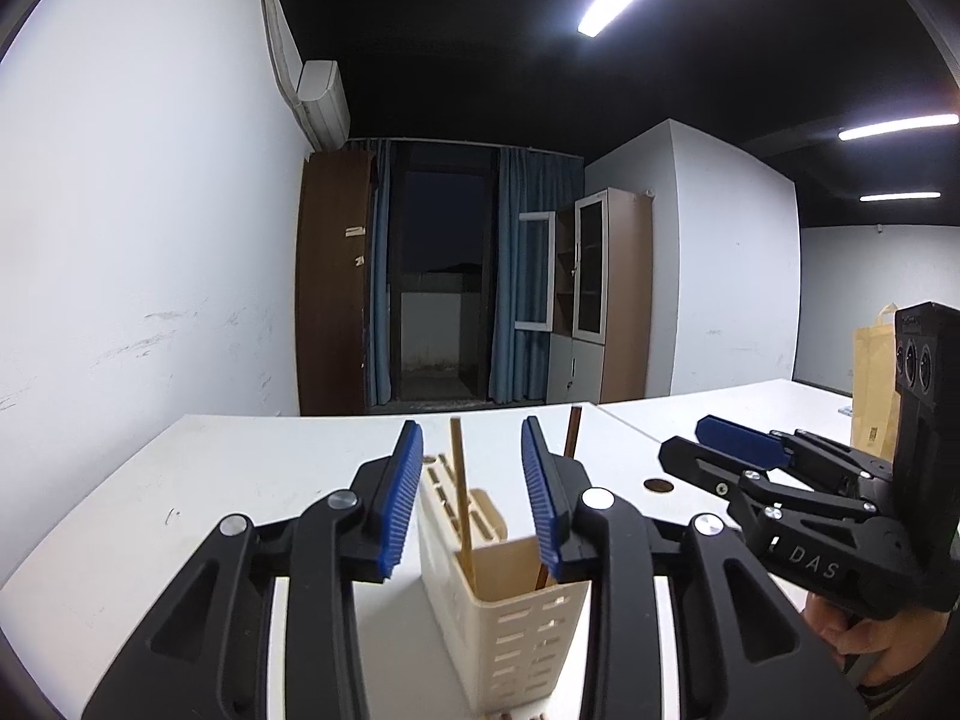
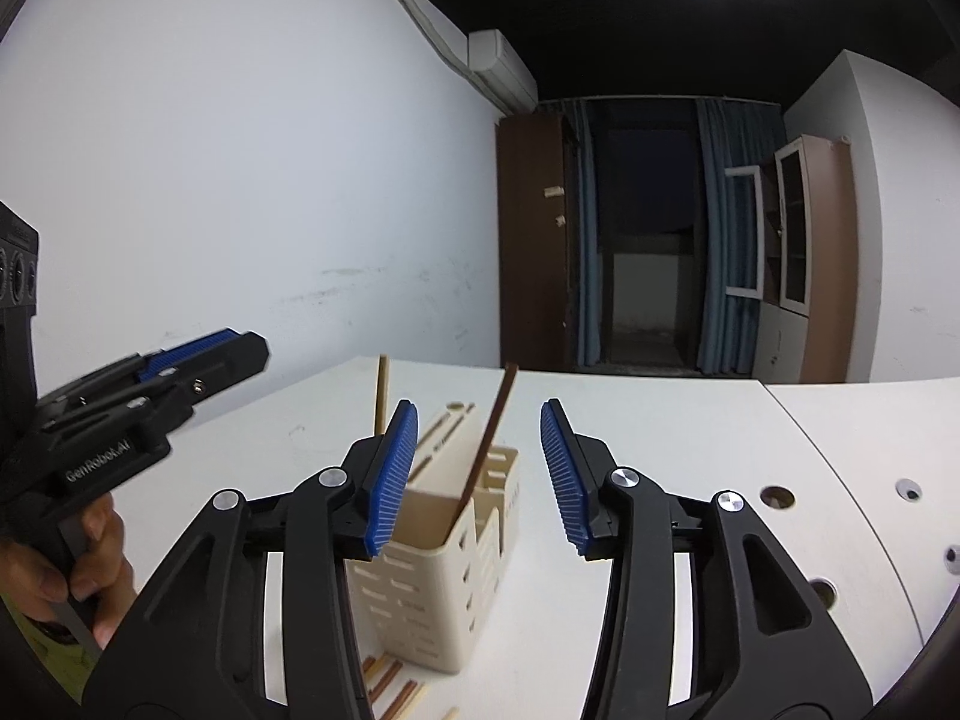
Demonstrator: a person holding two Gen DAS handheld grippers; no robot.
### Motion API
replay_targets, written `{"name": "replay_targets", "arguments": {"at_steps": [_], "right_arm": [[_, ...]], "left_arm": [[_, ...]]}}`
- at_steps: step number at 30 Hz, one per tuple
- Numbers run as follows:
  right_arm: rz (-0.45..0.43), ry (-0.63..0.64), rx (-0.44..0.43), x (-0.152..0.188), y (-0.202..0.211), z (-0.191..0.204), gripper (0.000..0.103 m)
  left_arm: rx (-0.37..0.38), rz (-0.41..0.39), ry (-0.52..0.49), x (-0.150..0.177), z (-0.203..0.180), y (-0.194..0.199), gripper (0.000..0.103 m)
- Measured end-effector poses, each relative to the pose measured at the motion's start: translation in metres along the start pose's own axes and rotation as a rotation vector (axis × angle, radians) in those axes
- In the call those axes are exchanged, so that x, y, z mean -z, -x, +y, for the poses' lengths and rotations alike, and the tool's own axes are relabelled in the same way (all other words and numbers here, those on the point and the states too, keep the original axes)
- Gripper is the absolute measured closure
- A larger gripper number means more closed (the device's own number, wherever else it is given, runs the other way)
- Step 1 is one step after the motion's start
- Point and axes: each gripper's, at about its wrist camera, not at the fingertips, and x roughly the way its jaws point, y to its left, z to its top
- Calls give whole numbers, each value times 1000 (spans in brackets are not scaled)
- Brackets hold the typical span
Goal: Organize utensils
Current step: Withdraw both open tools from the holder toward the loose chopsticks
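A cream slotted utensil holder stands on the white table. A light wooden chopstick and a dark brown chopstick stand upright in it. My left gripper is open and empty, just above and in front of the holder; it also shows in the right wrist view. My right gripper is open and empty above the holder; it also shows in the left wrist view. Several loose chopsticks lie on the table by the holder's base.
The white table has round cable holes on the right. A yellowish paper bag stands at the far right. A white wall runs along the left; cabinets and a dark doorway are far behind.
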Motion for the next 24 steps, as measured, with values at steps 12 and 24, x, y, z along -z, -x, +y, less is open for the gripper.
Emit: {"name": "replay_targets", "arguments": {"at_steps": [12, 24], "right_arm": [[131, -36, -3, 35, 23, 6, 48], [383, -40, 6, 80, 2, 19, 40]], "left_arm": [[-23, 152, 14, 34, -2, 27, 59], [-74, 377, 61, 70, 13, 24, 59]]}}
